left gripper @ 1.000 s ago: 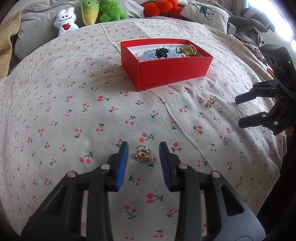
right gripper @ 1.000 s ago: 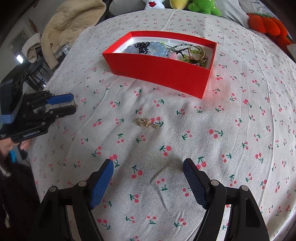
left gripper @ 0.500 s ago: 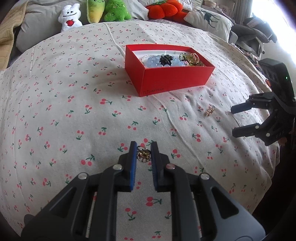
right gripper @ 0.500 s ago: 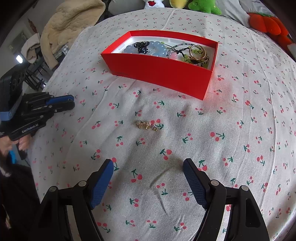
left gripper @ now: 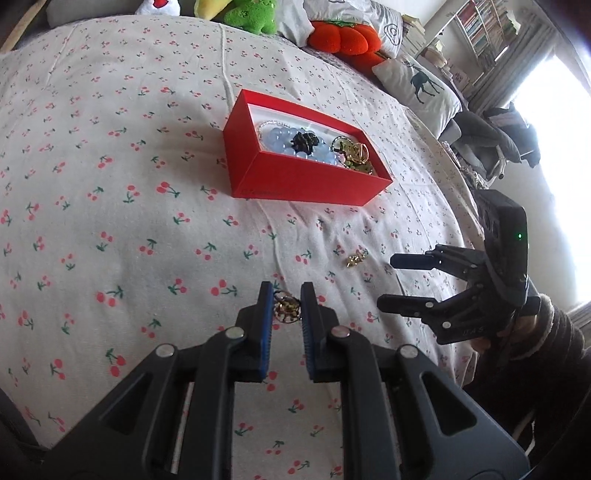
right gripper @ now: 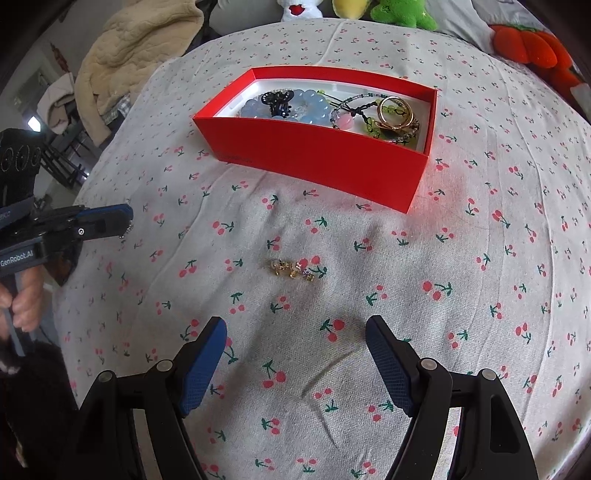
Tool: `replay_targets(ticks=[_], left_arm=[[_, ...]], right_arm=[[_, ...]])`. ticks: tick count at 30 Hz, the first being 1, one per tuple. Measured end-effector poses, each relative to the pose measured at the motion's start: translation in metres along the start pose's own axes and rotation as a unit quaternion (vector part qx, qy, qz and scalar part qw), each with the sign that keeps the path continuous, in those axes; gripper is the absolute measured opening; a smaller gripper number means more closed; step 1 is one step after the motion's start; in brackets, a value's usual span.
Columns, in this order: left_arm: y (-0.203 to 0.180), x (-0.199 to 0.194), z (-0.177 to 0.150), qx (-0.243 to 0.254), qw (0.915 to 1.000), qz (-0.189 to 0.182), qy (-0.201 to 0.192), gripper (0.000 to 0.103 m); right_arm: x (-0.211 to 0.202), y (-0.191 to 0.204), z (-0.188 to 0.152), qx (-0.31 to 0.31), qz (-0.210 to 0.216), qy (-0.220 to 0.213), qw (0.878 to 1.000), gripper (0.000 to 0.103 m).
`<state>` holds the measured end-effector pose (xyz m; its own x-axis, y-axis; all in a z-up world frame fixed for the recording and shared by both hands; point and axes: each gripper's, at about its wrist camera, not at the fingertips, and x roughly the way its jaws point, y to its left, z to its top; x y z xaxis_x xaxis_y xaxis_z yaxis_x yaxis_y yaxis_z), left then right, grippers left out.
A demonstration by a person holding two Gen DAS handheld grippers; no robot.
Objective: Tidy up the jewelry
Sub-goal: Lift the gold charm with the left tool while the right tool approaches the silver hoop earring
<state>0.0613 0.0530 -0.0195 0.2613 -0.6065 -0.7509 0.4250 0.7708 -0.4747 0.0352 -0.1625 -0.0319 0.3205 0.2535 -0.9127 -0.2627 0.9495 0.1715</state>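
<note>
My left gripper (left gripper: 287, 295) is shut on a small gold ring-like jewel (left gripper: 286, 309) and holds it above the cherry-print cloth. It also shows in the right wrist view (right gripper: 127, 220), at the left. A red box (left gripper: 306, 181) with a blue bead bracelet, a black clip and gold rings lies further away; it also shows in the right wrist view (right gripper: 325, 158). My right gripper (right gripper: 295, 343) is open and empty, just short of a small gold jewel (right gripper: 293, 268) on the cloth. That jewel (left gripper: 356, 257) lies left of the right gripper (left gripper: 388, 280).
Plush toys (left gripper: 251, 16) and pillows (left gripper: 417, 88) line the bed's far edge. A beige blanket (right gripper: 136, 44) hangs off the far left side. The bed drops away at the right edge (left gripper: 461, 206).
My left gripper closed on the gold jewel and lifted it off the cloth, moving forward and right. My right gripper stayed open and nearly still.
</note>
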Motion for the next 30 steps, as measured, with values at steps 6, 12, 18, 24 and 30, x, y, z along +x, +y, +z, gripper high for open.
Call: replay_targets(ticks=[6,12,18,24,30], left_arm=[[0.002,0.022,-0.006,-0.015,0.9968,0.067,0.042,0.036],[0.003,0.020,-0.009,0.032,0.9855,0.161,0.042,0.037],[-0.008,0.021,-0.021,0.091,0.9785,0.173,0.066,0.037],[-0.017,0.014,-0.027,0.111,0.9846,0.102,0.089,0.037],[-0.006,0.005,-0.017,0.093,0.9872,0.118,0.054,0.037]], right_arm=[[0.007,0.018,0.004,-0.025,0.002,0.006,1.000,0.079],[0.011,0.032,0.011,-0.039,0.004,0.004,0.999,0.079],[0.016,0.040,0.017,-0.042,0.006,0.006,0.999,0.079],[0.021,0.049,0.022,-0.048,0.008,0.007,0.999,0.079],[0.023,0.056,0.025,-0.053,0.011,0.006,0.999,0.079]])
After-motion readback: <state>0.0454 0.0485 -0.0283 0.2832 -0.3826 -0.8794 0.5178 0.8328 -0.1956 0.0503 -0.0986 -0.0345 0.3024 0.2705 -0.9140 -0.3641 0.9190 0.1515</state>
